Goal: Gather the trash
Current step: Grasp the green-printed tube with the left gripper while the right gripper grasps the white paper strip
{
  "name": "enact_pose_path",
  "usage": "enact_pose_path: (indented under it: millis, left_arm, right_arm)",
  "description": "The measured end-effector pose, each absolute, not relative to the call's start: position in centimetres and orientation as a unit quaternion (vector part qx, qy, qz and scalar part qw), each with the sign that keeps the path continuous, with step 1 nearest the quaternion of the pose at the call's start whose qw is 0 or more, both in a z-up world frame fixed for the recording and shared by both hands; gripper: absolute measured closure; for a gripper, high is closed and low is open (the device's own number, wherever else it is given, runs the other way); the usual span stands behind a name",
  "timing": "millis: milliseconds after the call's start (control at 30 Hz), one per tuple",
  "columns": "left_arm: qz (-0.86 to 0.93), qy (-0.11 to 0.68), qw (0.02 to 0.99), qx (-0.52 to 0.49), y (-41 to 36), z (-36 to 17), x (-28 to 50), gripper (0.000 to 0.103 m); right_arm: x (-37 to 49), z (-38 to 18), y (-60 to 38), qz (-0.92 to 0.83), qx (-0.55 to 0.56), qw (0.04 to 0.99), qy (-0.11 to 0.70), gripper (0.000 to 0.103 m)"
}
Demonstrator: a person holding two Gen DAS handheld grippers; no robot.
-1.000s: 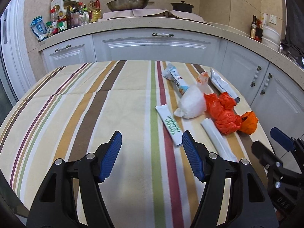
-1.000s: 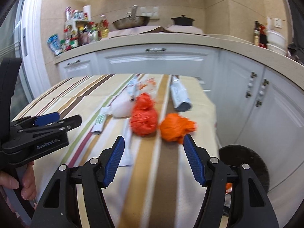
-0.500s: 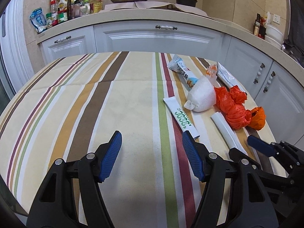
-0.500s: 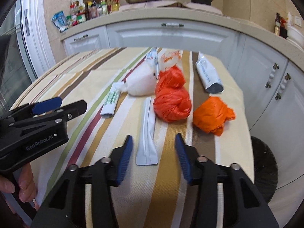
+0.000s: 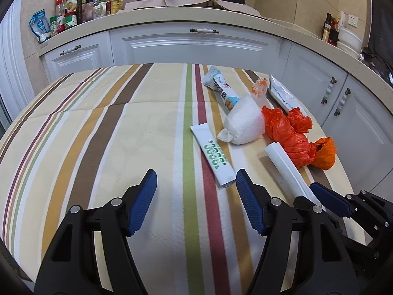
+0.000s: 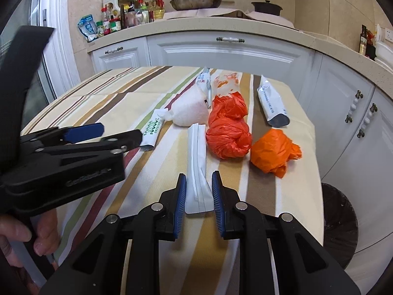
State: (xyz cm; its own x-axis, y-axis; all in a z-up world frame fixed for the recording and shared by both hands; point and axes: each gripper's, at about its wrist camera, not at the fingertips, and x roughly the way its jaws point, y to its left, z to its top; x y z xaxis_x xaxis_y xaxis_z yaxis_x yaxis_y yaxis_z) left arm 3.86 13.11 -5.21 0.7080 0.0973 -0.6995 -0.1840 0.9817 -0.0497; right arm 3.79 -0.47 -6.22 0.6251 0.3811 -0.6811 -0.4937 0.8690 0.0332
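Note:
Trash lies on the right side of a striped tablecloth (image 5: 98, 135). My right gripper (image 6: 198, 184) has its jaws narrowed around the near end of a long white wrapper (image 6: 197, 162), which also shows in the left wrist view (image 5: 285, 167). The pads sit at its edges; contact is not clear. Beyond it lie a red-orange bag (image 6: 228, 130), an orange bag (image 6: 272, 154), a white bag (image 6: 189, 110) and a white packet with green print (image 6: 153, 130). My left gripper (image 5: 196, 191) is open and empty above the cloth, left of the green-print packet (image 5: 216, 157).
A dark round bin (image 6: 339, 221) stands on the floor right of the table. Two more packets (image 5: 221, 88) (image 5: 282, 93) lie at the far end. White cabinets (image 5: 196, 46) and a counter with bottles (image 5: 73, 7) ring the table. My left gripper (image 6: 81, 132) crosses the right wrist view.
My right gripper moved forward and down to the long white wrapper and narrowed its jaws around it. My left gripper drifted slightly and stayed open.

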Motion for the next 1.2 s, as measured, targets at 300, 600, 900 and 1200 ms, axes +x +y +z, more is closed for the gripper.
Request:
enact_pose_path:
  millis: [300,600,900,1200]
  left_arm:
    - [0.077,0.42,0.902,-0.061,12.1,-6.6,6.4,0.04]
    - [0.07,0.416,0.905,-0.051,11.7,-6.5,6.2,0.085]
    - [0.06,0.398,0.914,-0.055,12.3,-6.0,4.7,0.097]
    - [0.059,0.382,0.92,-0.059,13.1,-5.1,3.1,0.098]
  right_arm:
    - [3.3,-5.7,-2.1,0.244,-0.066,0.903,0.346,0.08]
    - [3.5,-5.8,-2.8,0.243,-0.055,0.906,0.342,0.08]
    - [3.2,-5.7,-2.8,0.237,-0.055,0.909,0.338,0.08]
    - [2.8,-5.2,-3.1,0.233,-0.057,0.913,0.331,0.08]
